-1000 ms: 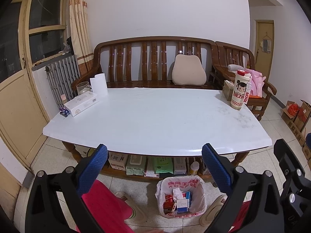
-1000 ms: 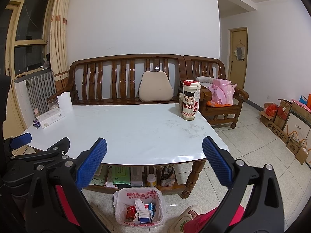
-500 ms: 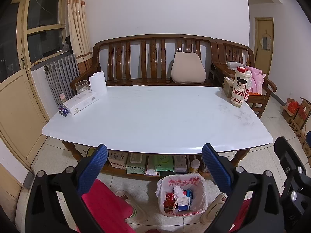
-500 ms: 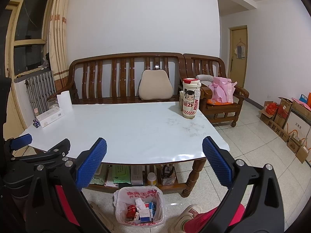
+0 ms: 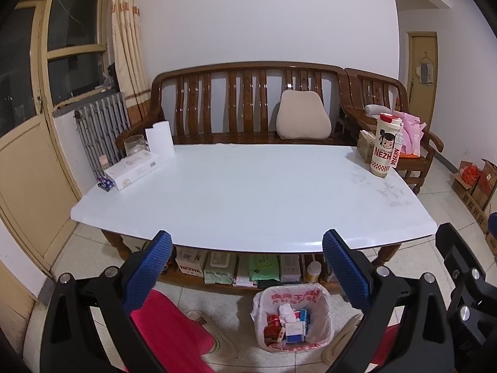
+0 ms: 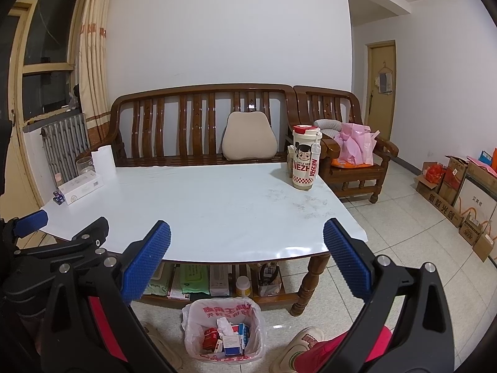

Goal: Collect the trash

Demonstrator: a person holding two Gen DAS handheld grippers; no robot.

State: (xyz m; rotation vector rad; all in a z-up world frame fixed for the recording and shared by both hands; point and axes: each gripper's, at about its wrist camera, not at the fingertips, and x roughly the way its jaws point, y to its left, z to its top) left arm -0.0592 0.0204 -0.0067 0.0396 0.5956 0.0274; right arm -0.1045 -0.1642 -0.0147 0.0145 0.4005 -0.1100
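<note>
A small bin lined with a white bag (image 5: 323, 307) (image 6: 198, 317) stands on the floor under the front edge of the white table (image 5: 248, 192) (image 6: 202, 205). It holds red and blue cartons and crumpled tissue (image 5: 287, 312) (image 6: 224, 324). My left gripper (image 5: 247, 267) hangs open above the bin, with nothing between its blue pads. My right gripper (image 6: 247, 265) is open too, also above the bin and holding nothing. In the right wrist view the left gripper's black body (image 6: 62, 248) shows at the left.
On the table: a white box (image 5: 133, 169), a paper roll (image 5: 160, 138), a glass (image 5: 134, 144) and a cartoon tumbler (image 5: 385, 146) (image 6: 305, 158). A wooden bench (image 5: 248, 102) stands behind. Packets fill the shelf (image 5: 242, 269) under the table. The person's red-trousered legs and shoes (image 6: 298, 348) flank the bin.
Both views have drifted slightly upward and back; the table and bin sit a little lower in frame. Both grippers stay open and hold nothing.
</note>
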